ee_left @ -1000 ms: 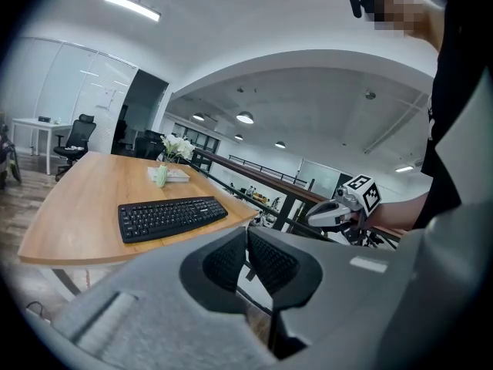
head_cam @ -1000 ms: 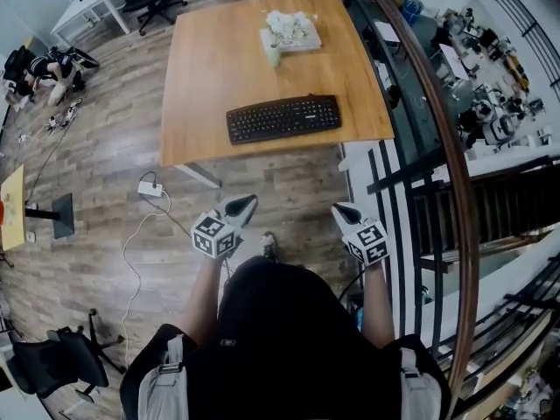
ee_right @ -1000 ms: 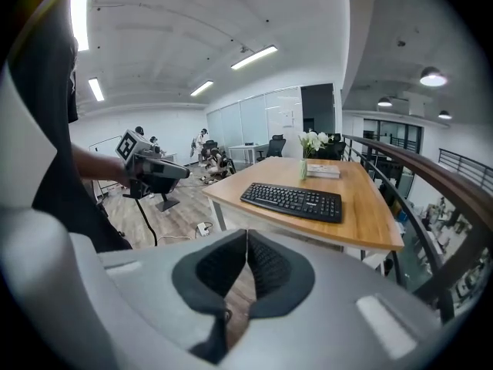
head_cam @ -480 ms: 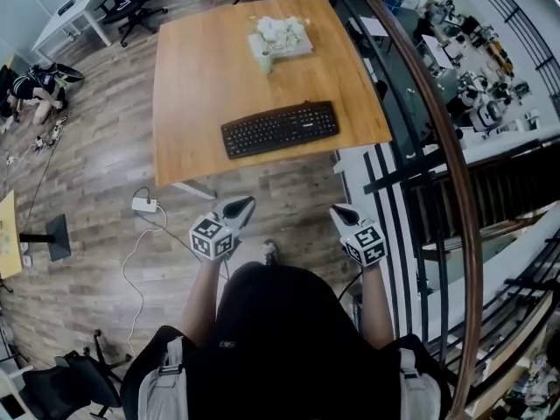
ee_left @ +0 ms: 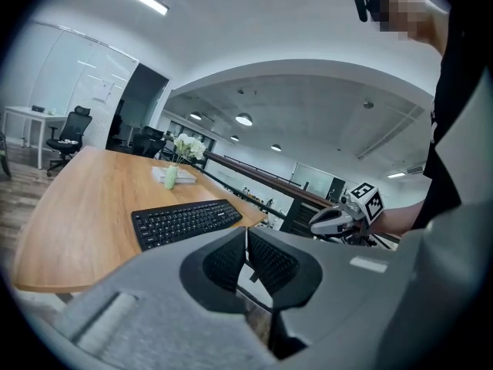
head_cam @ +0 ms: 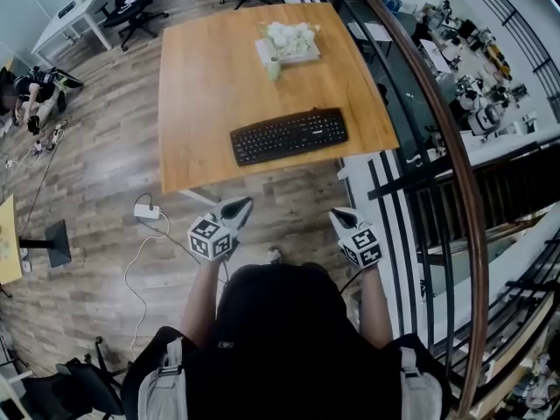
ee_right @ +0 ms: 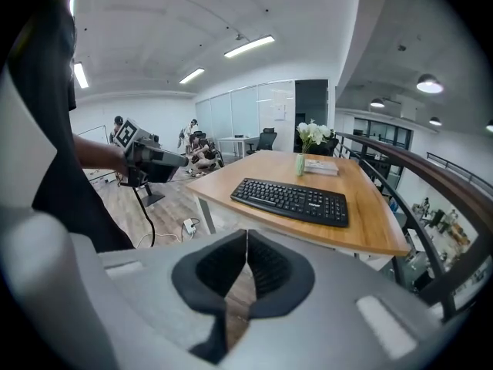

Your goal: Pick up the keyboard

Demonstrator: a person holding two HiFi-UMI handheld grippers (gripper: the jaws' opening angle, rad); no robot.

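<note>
A plank floor of grey-brown wood grain is seen from above, with a squarish table of smooth honey-coloured wood and rounded corners standing on it at twelve o'clock from the person. A curved brown handrail over dark upright bars is seen at three o'clock of the table. The keyboard, a long, flat, black slab of matte plastic with rows of low keys, lies untouched on the table near its six-o'clock edge, slightly askew. It has not been lifted or reached, so the whole pickup is judged to remain: the approach, the grip and the lift. The left gripper is held over the floor at seven o'clock of the keyboard, well short of the table, its ribbed dark pads pressed together on nothing. The right gripper is held at five o'clock of the keyboard, its jaws likewise closed and empty. A cluster of white flowers on a flat pale base is set at twelve o'clock of the keyboard, with a small pale-green vase just beside it. A white power strip with a trailing cord lies on the floor at nine o'clock of the left gripper.
</note>
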